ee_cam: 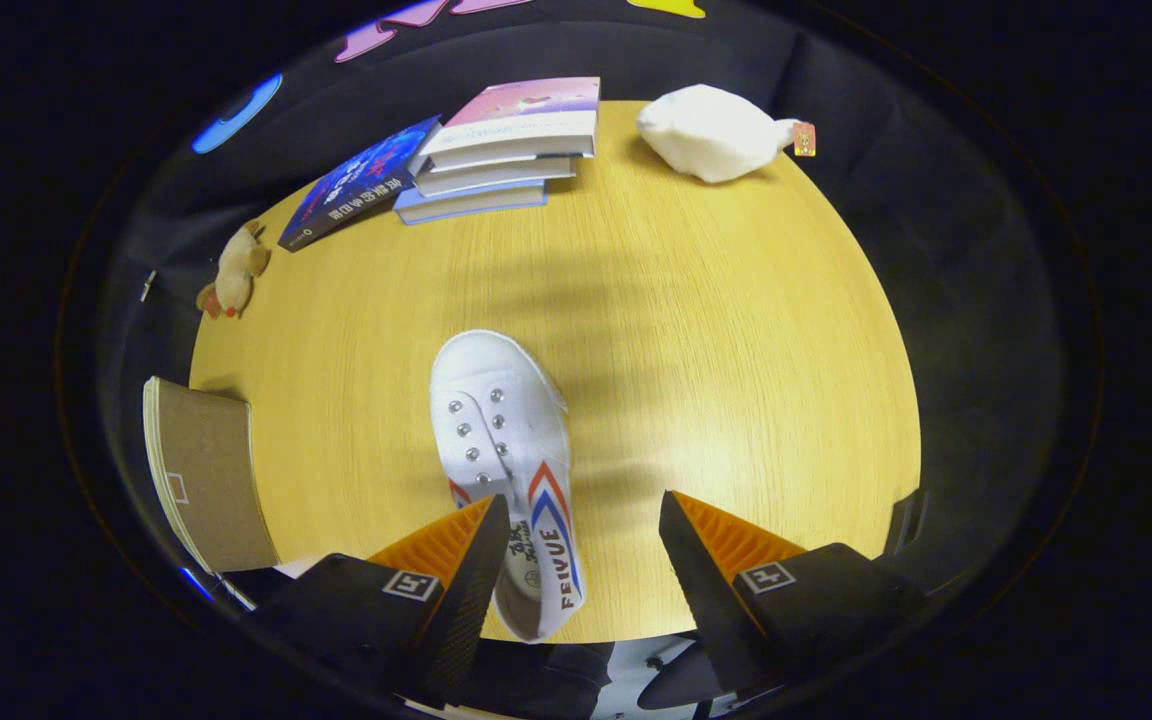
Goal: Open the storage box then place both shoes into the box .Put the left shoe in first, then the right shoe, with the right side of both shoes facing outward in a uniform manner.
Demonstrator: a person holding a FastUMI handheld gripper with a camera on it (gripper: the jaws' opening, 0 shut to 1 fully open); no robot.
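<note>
white shoe (511, 470) on wood table (736, 350), heel btwn fingers by left one, tool (584, 525) wide, gripping nothing

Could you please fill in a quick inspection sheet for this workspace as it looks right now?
Surface: round wooden table, mostly bare.
Job's things: white shoe lying toe away, heel between the fingers; cardboard box off to the left.
Clutter: stack of books, blue book, white pouch, small plush toy.
Grippers: gripper open, left finger beside the shoe's heel.
Cables: nothing seen.
Surroundings: dark cloth wall.
</note>
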